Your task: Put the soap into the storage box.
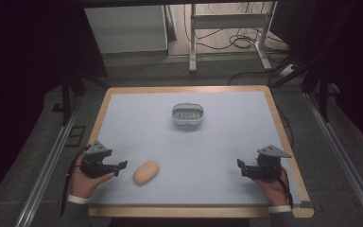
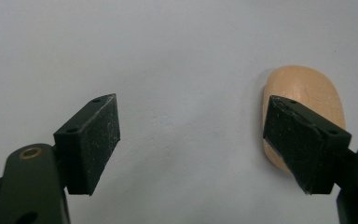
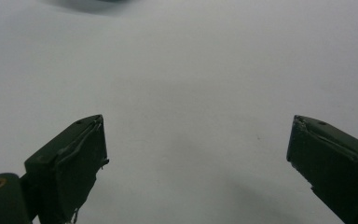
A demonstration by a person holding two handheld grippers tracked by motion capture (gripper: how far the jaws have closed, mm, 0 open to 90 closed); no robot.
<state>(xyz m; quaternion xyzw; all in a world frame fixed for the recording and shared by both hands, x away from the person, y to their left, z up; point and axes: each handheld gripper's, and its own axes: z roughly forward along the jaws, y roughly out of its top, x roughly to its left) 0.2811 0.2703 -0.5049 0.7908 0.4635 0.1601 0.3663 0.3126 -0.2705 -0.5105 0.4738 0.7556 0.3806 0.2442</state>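
Note:
A tan oval bread roll [image 1: 146, 172] lies on the pale blue mat near the front left. My left gripper [image 1: 121, 166] rests just left of it, open, its jaws pointing right. In the left gripper view the roll [image 2: 307, 95] sits beyond the right jaw, partly hidden by it, and bare mat lies between the jaws of the left gripper [image 2: 191, 142]. My right gripper [image 1: 240, 167] rests at the front right, open, jaws pointing left over bare mat. The right gripper [image 3: 196, 163] holds nothing.
A small white oval container [image 1: 187, 114] with a ribbed inside stands at the mat's centre back. The wooden table edge [image 1: 283, 137] frames the mat. Behind the table are a white cabinet [image 1: 125, 28], metal frame legs [image 1: 193, 42] and floor cables.

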